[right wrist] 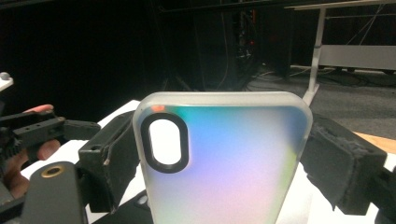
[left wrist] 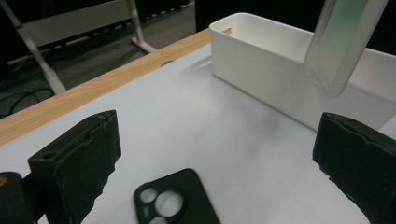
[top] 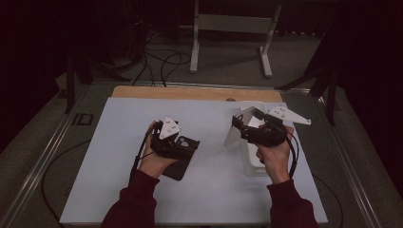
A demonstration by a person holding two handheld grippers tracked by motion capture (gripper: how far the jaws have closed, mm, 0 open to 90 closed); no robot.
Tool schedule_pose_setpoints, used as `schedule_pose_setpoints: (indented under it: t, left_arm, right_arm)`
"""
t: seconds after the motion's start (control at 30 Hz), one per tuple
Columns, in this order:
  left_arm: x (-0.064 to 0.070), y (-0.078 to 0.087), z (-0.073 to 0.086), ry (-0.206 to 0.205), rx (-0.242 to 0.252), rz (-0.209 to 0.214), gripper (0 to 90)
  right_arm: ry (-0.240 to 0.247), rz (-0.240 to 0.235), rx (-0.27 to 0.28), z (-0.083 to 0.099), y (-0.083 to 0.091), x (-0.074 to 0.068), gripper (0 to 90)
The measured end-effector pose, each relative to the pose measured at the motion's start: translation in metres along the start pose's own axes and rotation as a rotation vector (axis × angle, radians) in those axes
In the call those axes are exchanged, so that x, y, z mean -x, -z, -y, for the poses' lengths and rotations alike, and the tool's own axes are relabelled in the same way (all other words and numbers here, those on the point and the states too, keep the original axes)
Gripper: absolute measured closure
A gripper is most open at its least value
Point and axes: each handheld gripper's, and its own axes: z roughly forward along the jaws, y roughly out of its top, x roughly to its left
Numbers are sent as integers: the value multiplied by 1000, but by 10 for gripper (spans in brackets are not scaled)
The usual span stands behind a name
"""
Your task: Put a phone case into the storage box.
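Right gripper (right wrist: 219, 154) clamps iridescent translucent phone case (right wrist: 224, 163) upright, likely for the white plastic bin (left wrist: 261, 70); left gripper (left wrist: 215, 168) spread wide over black phone case (left wrist: 180, 198).

White bin (top: 253, 167) as landmark. Right gripper (top: 237, 127) at its left wall, clamping pale phone case (top: 234, 133). Left gripper (top: 190, 142) well left of it, over black phone case (top: 179, 168).

A dark lab: floor cables (top: 161, 61), metal stand (top: 233, 28).
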Motion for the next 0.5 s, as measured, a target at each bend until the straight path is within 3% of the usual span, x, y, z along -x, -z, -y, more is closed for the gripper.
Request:
schedule_pose_setpoints:
  t: [0.5]
  left_arm:
    - [-24, 20, 14, 16, 9, -61, 7]
  right_arm:
    - [11, 35, 4, -7, -3, 12, 169]
